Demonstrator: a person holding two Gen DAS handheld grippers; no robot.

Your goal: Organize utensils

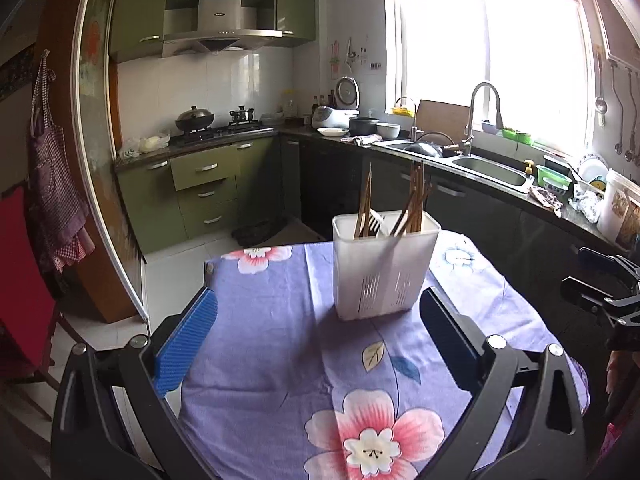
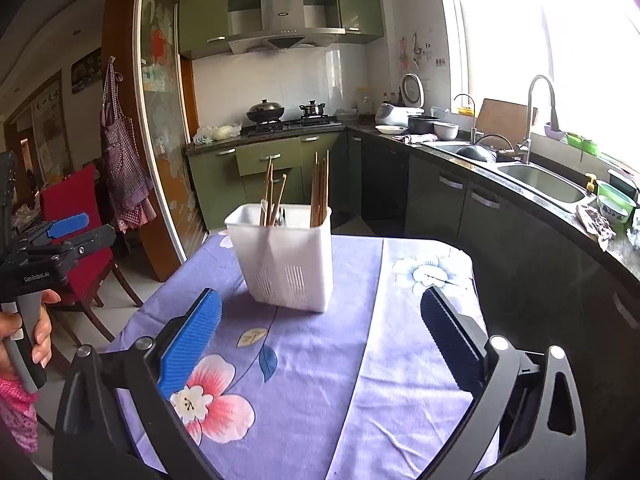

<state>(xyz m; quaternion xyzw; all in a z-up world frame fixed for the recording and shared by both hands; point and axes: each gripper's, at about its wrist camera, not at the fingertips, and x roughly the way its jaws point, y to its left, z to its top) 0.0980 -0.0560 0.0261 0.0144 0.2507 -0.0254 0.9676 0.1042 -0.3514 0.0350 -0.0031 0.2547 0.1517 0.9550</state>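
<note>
Though ahead, holder (image 1: 384, 268) beyond both jaws.

Place: home kitchen
Landmark: sink (image 1: 490, 170) under the window (image 1: 492, 56)
Left of sink: stove (image 1: 218, 130), hood (image 1: 220, 36), green cabinets (image 1: 208, 184)
Nearer than sink: clothed table (image 1: 280, 340)
</note>
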